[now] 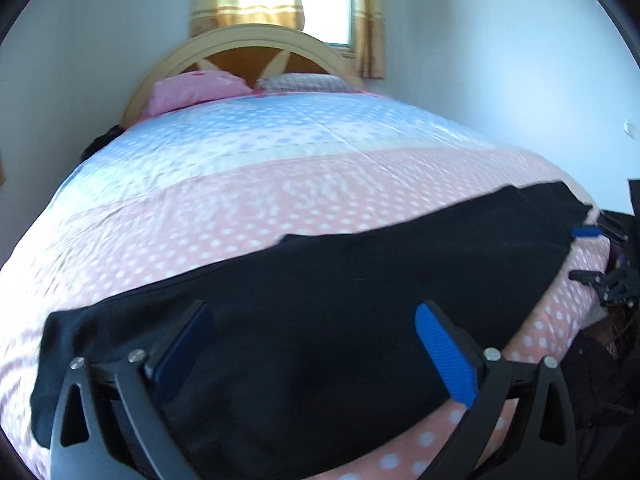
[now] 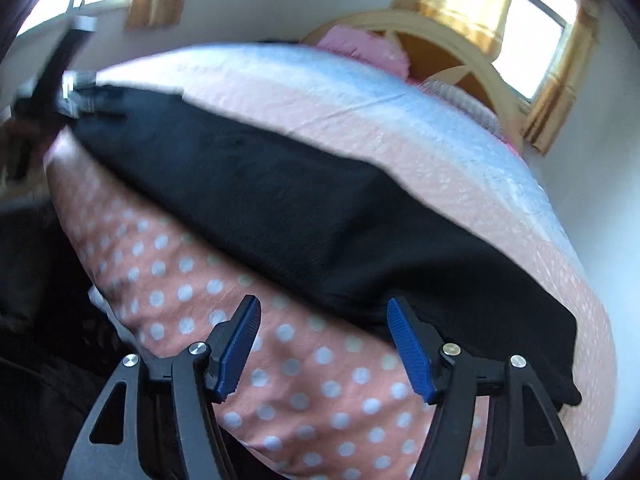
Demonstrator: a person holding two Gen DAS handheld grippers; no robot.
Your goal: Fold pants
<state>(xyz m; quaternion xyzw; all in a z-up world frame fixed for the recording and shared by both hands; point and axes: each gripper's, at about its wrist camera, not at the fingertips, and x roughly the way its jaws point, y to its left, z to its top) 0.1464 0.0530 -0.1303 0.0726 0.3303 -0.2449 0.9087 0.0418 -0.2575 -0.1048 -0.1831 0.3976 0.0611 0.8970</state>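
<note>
Black pants (image 1: 340, 280) lie flat in a long strip across the near part of the bed, also in the right wrist view (image 2: 280, 208). My left gripper (image 1: 312, 320) is open, its blue pads spread wide just above the pants near their left end. My right gripper (image 2: 320, 312) is open and empty, over the polka-dot cover at the near edge of the pants, its right fingertip at the fabric's edge. The right gripper shows at the far right of the left wrist view (image 1: 588, 248); the left gripper shows blurred at the upper left of the right wrist view (image 2: 76, 96).
The bed has a pink and pale blue polka-dot cover (image 1: 280, 168). Pink pillows (image 1: 192, 88) lie against a wooden headboard (image 1: 248, 52). A curtained window (image 1: 328, 0) is behind. White walls stand on both sides. Dark clutter (image 1: 600, 380) lies beside the bed's near right corner.
</note>
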